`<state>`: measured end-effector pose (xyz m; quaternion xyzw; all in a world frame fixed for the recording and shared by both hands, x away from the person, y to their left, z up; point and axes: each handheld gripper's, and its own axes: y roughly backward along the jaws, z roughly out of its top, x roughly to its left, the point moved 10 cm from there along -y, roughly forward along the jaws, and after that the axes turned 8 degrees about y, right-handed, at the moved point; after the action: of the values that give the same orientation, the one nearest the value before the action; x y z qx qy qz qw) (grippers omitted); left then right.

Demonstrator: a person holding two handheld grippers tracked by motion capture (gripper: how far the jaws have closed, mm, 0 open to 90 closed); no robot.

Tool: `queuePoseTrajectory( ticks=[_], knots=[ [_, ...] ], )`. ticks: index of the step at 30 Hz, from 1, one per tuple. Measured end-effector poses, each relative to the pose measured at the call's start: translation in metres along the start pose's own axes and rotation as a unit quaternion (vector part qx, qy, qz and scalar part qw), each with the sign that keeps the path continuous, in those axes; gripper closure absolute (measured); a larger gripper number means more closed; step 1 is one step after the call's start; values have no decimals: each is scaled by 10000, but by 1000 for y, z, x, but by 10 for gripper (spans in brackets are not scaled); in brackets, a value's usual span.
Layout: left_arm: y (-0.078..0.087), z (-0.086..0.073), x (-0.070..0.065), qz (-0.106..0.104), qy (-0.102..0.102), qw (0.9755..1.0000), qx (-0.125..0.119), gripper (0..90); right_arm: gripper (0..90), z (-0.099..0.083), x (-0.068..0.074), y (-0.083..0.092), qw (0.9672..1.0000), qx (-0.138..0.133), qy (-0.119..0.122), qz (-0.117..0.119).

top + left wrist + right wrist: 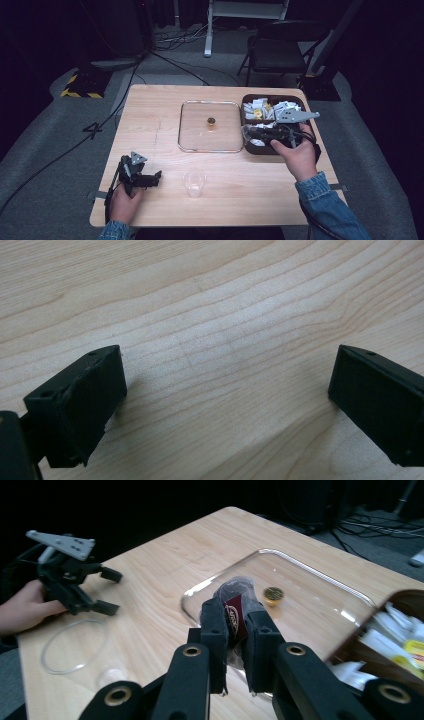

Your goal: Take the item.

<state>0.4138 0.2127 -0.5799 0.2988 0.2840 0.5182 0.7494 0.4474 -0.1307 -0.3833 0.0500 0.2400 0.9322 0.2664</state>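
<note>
Over the right edge of the table, above the brown tray of sachets, we hold the right gripper with its 2 jaws pinching a small dark packet, which sticks up between the pads. Just beside the tray, toward the table's middle, lies the clear glass dish with 1 small gold-topped pod in it. Near the front left corner we rest the left gripper, its jaws spread wide over bare wood, nothing between them. A clear plastic cup stands near the front edge, just right of that gripper.
</note>
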Motion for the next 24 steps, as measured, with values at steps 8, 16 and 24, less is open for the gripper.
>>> queuePoseTrajectory(
  ticks=[8,16,24],
  knots=[
    [-1,1,0,-15,-19,10000,2,23,817,10,33,-17,9993,-36,89,374],
    [-1,2,0,-9,-20,10000,5,24,817,16,67,-31,9967,-43,280,766],
    [-1,1,0,-7,-26,10000,-1,24,815,12,95,-50,9931,-9,359,1121]
  ],
)
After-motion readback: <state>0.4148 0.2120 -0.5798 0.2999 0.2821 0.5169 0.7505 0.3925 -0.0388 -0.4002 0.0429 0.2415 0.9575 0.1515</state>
